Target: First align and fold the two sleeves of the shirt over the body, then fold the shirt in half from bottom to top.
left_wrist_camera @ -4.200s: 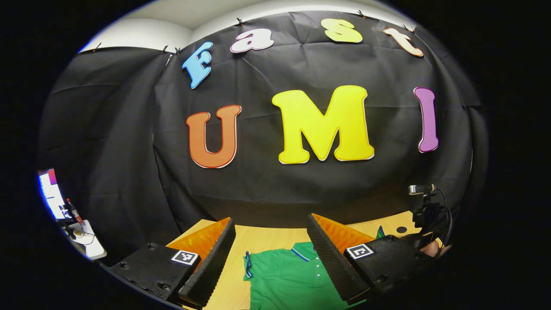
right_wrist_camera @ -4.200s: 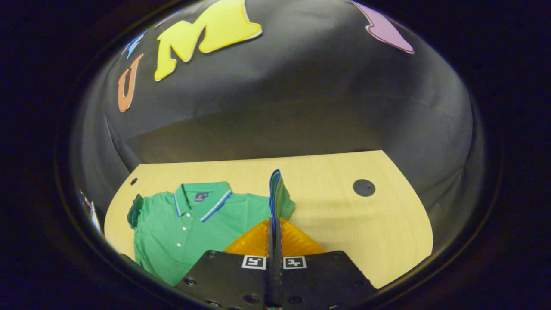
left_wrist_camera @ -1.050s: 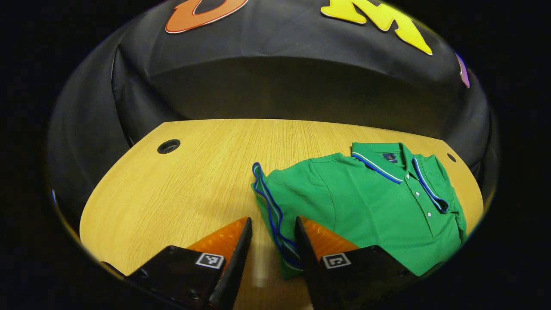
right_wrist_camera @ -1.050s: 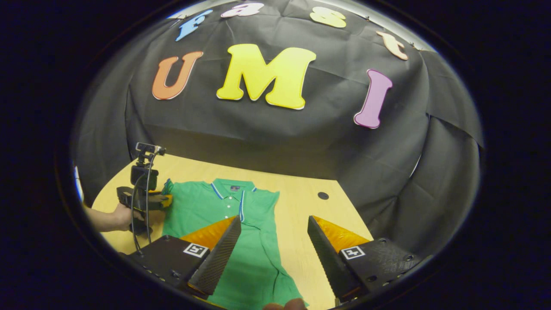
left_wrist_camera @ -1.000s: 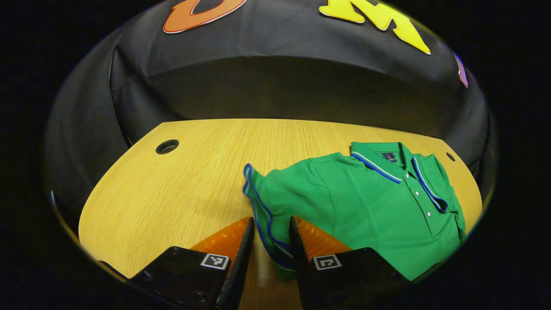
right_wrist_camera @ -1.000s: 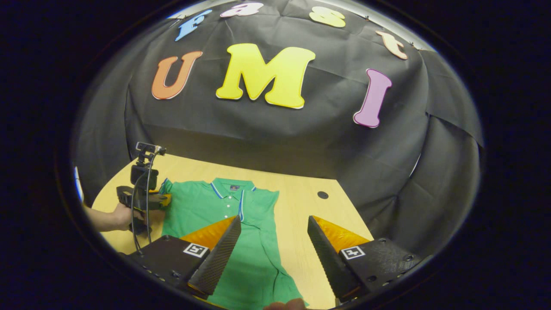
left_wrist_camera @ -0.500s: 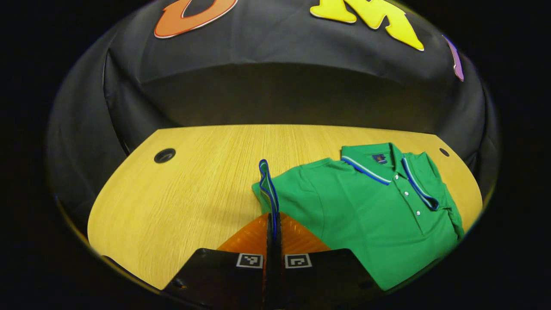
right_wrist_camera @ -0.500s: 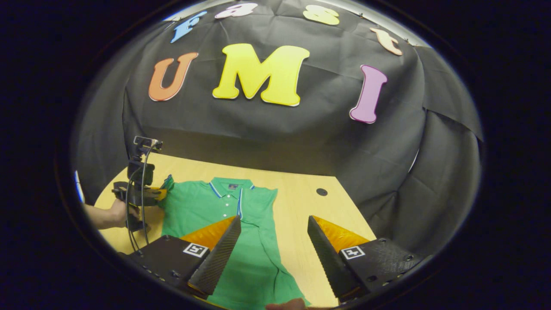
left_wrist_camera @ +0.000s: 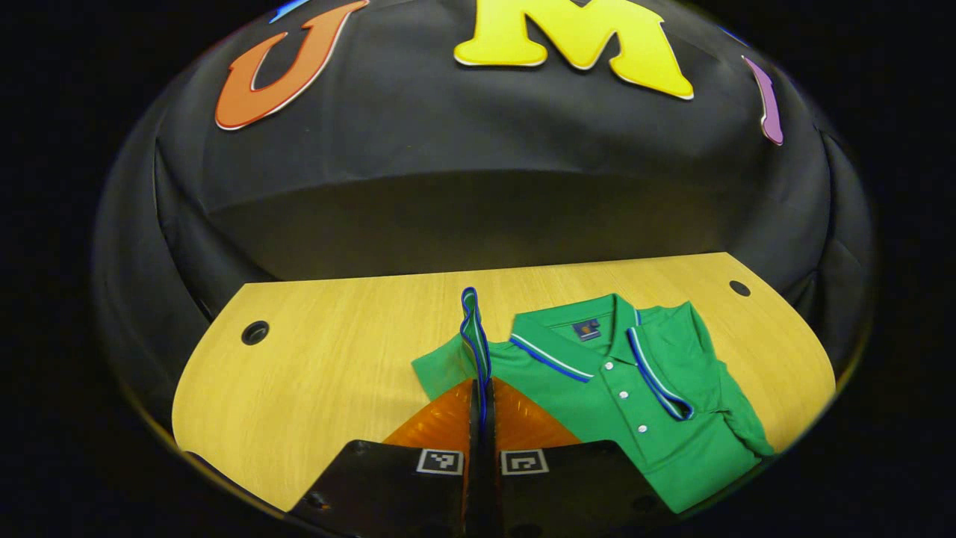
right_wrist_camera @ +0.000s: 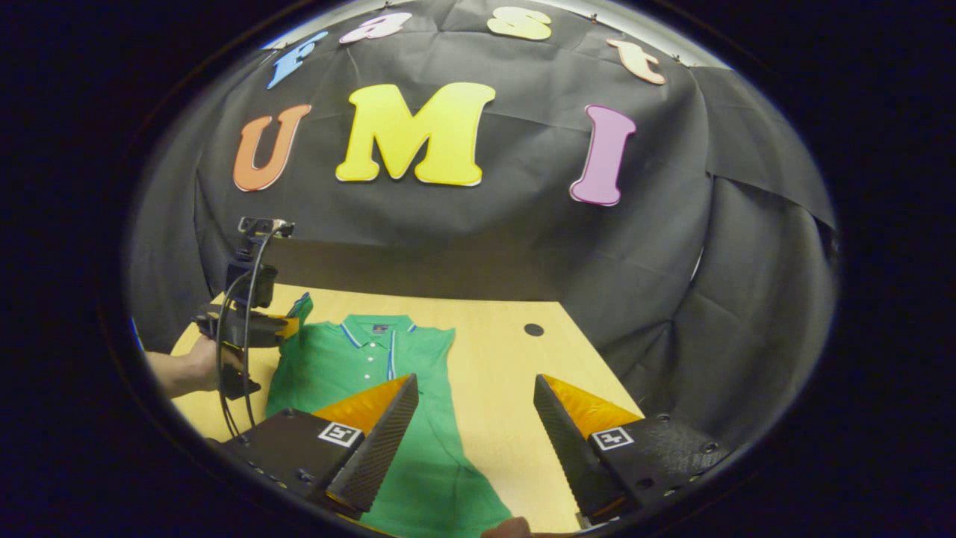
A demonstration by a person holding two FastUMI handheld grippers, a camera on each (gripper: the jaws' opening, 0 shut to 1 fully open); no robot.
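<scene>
A green polo shirt with blue-and-white trim lies on the wooden table. My left gripper is shut on the shirt's left sleeve, whose blue-edged cuff stands up above the fingertips and leans over the body. In the right gripper view the shirt lies lengthwise, its other sleeve folded onto the body. There a hand holds the left gripper by the lifted sleeve. My right gripper hangs open above the shirt's lower right side, with nothing between its fingers.
The table has a round cable hole at the far left and a small one at the far right. Black cloth walls stand close behind the table. A cable hangs from the left gripper's camera mount.
My left gripper shut on the left sleeve's cuff, then lifted it and carried it in toward the collar. The right gripper stayed open and barely drifted.
</scene>
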